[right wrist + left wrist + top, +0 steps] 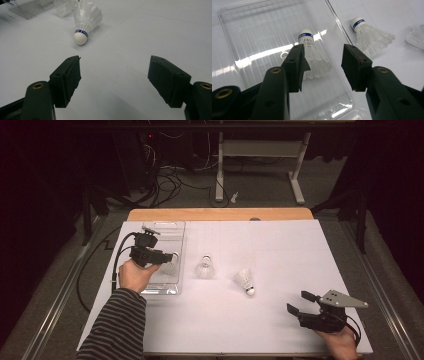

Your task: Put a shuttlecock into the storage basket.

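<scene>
The left gripper [324,70] held its two black jaws apart over a clear plastic tray [249,37]. A white shuttlecock [313,56] lay in the tray, its blue-banded cork pointing away and its skirt reaching between the jaws, the pads not pressing on it. A second shuttlecock [372,37] lay on the white table [407,65] just right of the tray's rim.

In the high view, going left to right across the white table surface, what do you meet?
Left tool over the clear plastic tray → upright shuttlecock → shuttlecock on its side → right tool, jaws open, near the table's front right corner.
</scene>
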